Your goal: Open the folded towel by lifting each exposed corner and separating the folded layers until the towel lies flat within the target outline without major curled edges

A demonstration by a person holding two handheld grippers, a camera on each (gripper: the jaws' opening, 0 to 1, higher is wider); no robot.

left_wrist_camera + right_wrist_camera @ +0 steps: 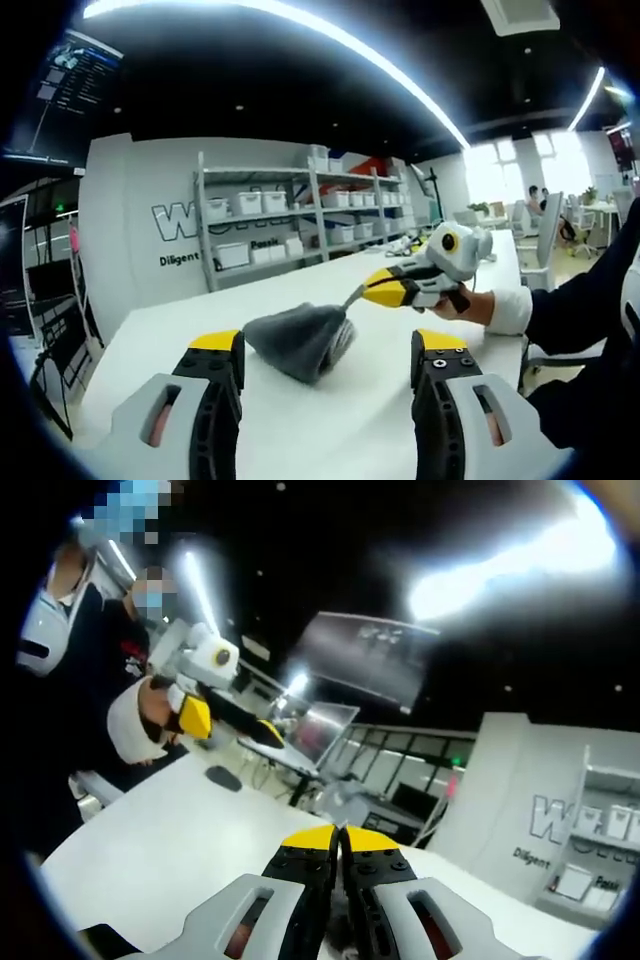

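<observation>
In the left gripper view a grey towel (pixel 298 340) hangs bunched in a lump just over the white table (pixel 140 335). My right gripper (pixel 366 293) comes in from the right, yellow-tipped and shut on the towel's upper corner. My left gripper (pixel 328 350) stands open just in front of the lump, one jaw on each side, not touching it. In the right gripper view my right gripper (pixel 338 842) is shut, with a bit of grey towel (pixel 340 802) sticking out past its tips. The left gripper (pixel 235 723) shows at the upper left, held in a hand.
A metal shelf rack (pixel 300 215) with white bins stands against the wall behind the table. Desks and chairs (pixel 545 240) lie at the far right. A small dark object (pixel 222 777) rests on the table (pixel 150 850) near the left gripper. A person's dark sleeve (pixel 590 300) crosses the right side.
</observation>
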